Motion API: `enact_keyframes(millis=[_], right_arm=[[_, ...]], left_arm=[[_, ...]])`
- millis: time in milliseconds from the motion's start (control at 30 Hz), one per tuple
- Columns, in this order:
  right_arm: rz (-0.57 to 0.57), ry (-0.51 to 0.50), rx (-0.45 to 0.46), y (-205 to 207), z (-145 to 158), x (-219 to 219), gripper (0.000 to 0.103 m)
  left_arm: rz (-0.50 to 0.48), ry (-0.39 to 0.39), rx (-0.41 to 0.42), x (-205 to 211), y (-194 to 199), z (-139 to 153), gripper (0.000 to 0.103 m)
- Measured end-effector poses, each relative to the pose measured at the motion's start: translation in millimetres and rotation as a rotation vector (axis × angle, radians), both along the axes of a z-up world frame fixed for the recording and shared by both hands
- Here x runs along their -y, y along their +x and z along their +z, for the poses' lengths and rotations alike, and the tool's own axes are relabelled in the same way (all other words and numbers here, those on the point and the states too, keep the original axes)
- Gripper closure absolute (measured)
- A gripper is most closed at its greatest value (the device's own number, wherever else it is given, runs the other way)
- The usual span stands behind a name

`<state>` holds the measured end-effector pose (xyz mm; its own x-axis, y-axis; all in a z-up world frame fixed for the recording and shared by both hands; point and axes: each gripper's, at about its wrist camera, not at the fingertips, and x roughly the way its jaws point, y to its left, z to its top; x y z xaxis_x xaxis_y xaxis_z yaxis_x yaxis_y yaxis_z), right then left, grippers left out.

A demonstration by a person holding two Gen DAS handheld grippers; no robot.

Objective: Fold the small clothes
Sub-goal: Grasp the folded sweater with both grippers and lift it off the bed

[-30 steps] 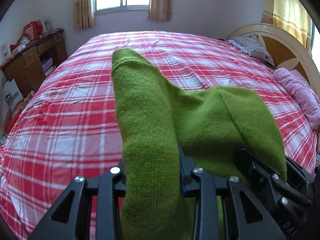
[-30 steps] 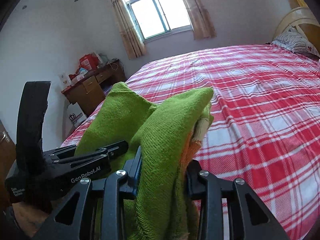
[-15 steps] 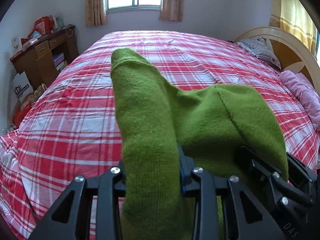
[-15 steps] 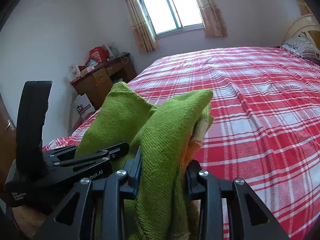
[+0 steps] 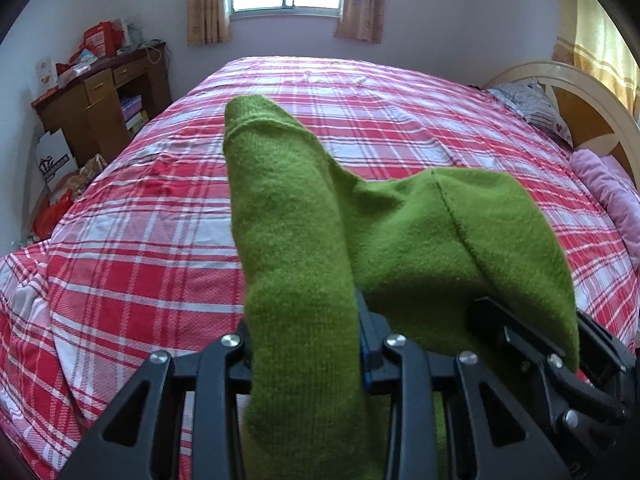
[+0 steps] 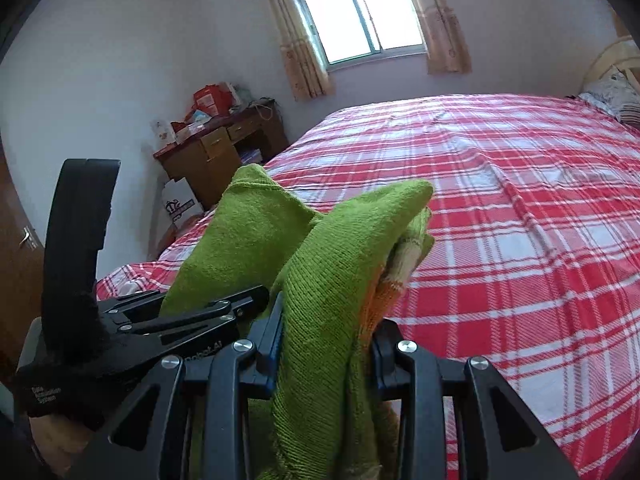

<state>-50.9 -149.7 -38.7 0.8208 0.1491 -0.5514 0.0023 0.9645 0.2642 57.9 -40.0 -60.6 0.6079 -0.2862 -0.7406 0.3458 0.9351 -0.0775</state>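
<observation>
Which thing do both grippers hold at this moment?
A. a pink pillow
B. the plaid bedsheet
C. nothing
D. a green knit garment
D: the green garment is pinched in the left gripper and in the right gripper, above the bed.

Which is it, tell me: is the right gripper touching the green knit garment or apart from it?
Touching. The right wrist view shows the right gripper with both jaws pressed against the green knit garment, which is bunched between them.
</observation>
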Motion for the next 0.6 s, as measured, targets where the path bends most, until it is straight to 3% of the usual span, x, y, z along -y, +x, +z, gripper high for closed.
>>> enact_keyframes(millis=[600], right_arm=[[0.096, 0.025, -0.001, 44, -1, -40, 0.069]], left_arm=[[0.106, -0.034, -0.01, -56, 26, -2, 0.069]])
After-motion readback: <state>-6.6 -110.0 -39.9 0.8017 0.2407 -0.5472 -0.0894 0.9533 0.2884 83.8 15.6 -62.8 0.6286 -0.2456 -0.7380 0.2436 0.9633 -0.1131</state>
